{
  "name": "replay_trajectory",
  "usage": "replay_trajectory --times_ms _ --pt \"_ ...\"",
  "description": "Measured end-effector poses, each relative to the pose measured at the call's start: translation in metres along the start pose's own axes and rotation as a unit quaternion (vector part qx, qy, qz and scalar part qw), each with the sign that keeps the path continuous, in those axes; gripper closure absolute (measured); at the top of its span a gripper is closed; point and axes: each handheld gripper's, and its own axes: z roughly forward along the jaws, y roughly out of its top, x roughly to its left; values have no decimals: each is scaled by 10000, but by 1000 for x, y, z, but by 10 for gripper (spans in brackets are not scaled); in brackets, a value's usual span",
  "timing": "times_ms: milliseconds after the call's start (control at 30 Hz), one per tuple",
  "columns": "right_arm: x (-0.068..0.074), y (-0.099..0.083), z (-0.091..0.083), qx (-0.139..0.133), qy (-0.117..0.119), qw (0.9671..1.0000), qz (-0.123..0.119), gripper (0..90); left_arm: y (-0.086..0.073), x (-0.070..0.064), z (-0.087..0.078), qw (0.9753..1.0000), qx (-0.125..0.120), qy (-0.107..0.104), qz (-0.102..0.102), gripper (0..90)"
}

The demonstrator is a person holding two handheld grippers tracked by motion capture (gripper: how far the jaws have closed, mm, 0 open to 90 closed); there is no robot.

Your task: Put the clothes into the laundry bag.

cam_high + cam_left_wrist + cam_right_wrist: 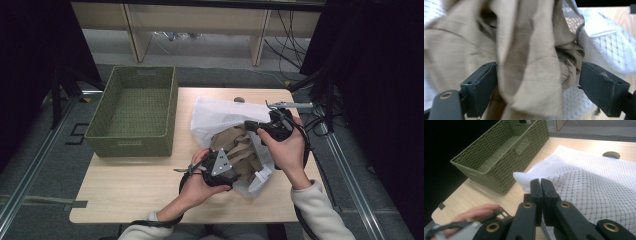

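Cloth (529, 62), a tan garment, lies half inside the white mesh bag (594, 185) on the surface, between the spread jaws of the left tool (537, 87). Judging by this, close on a thick fold and draw it out slowly while the right tool (541, 185), pressed together on the bag's edge, holds the bag back.

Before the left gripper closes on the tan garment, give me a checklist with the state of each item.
1. Left gripper open: ok, its jaws stand wide apart.
2. Tan garment between those jaws: ok, a fold hangs in the gap.
3. Right gripper holding the white mesh bag: ok, jaws shut at the bag's edge.
4. Mesh clear of the left jaws: cannot tell, mesh lies close behind the right-hand jaw.
5. Green woven basket free to receive: ok, nothing lies in it.
6. Garment out of the bag: not ok, it is partly inside.
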Motion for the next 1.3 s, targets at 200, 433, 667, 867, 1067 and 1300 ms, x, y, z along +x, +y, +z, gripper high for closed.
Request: replay_trajectory --times_ms 200,433,667,867,1067,1300 --pt "-1 -1 2 25 38 9999 -122 898 -3 -5 24 9992 294 122 244 230" --pt "2 -2 6 127 67 9999 -44 898 -1 -7 40 9954 668 259 630 239" --pt "3 -3 6 191 26 9998 -46 898 0 -8 41 9937 815 174 754 474" --pt "7 -3 7 213 115 9996 -152 899 7 -5 40 9932 870 71 764 675" --pt "18 -1 -1 127 235 9993 -275 899 16 3 31 9972 591 117 438 835" --pt "26 0 -9 -18 313 9991 -269 899 23 7 22 9991 357 132 165 851"
